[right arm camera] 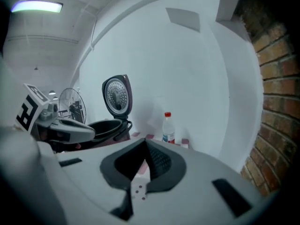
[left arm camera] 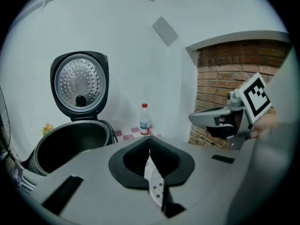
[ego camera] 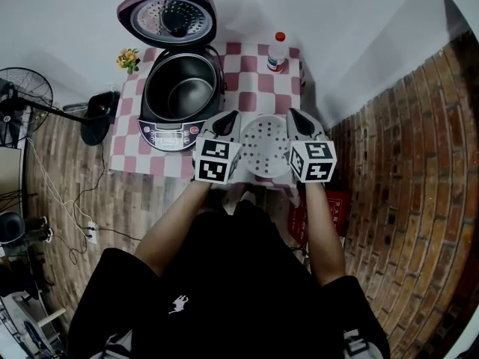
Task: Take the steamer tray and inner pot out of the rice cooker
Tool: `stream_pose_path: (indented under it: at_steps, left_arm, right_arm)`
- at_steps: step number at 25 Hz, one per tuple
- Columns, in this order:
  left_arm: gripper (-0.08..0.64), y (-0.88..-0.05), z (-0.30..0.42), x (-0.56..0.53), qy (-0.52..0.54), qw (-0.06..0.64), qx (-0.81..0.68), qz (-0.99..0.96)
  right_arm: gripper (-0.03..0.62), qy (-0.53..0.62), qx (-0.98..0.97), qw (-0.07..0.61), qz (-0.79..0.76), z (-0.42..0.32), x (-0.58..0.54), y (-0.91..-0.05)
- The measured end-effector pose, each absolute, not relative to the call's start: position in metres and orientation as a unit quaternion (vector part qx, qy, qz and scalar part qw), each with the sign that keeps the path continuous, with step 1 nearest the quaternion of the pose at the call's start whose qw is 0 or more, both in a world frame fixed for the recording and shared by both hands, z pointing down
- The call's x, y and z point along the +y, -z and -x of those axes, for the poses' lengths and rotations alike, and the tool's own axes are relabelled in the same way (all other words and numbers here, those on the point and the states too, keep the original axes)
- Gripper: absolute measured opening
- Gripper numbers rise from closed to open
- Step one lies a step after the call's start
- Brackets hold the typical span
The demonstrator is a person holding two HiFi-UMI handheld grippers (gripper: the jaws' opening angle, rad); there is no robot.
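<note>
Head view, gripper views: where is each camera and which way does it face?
Head view: on the person's head, facing steeply down at the red-checked table; forearms, left gripper and right gripper show.
Left gripper view: on that gripper, facing the wall; its fingers pinch the white perforated steamer tray.
Right gripper view: likewise, from the tray's other side.
Shared: both gripper views show the open purple rice cooker and red-capped clear plastic bottle.

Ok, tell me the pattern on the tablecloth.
The tablecloth is red-and-white checked, clearest in the head view.
</note>
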State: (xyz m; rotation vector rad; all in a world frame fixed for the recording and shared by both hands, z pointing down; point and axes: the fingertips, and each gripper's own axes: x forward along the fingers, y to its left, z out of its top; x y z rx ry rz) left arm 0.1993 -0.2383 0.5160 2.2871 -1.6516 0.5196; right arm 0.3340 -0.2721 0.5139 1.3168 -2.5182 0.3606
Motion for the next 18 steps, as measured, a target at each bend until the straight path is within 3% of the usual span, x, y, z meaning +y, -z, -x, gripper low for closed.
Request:
stream_pose_path:
  at_steps: [9, 18]
  left_arm:
    - [0.003, -0.472, -0.165, -0.219, -0.164, 0.114, -0.566, -0.8]
    - [0.003, -0.436, -0.112, -0.214, -0.143, 0.09, -0.555, -0.815]
  right_arm:
    - [0.002, -0.116, -0.891, 0.079, -0.431, -0.292, -0.265, -0.461]
    - [0.002, -0.095, -0.886, 0.089, -0.445, -0.253, -0.263, -0.449]
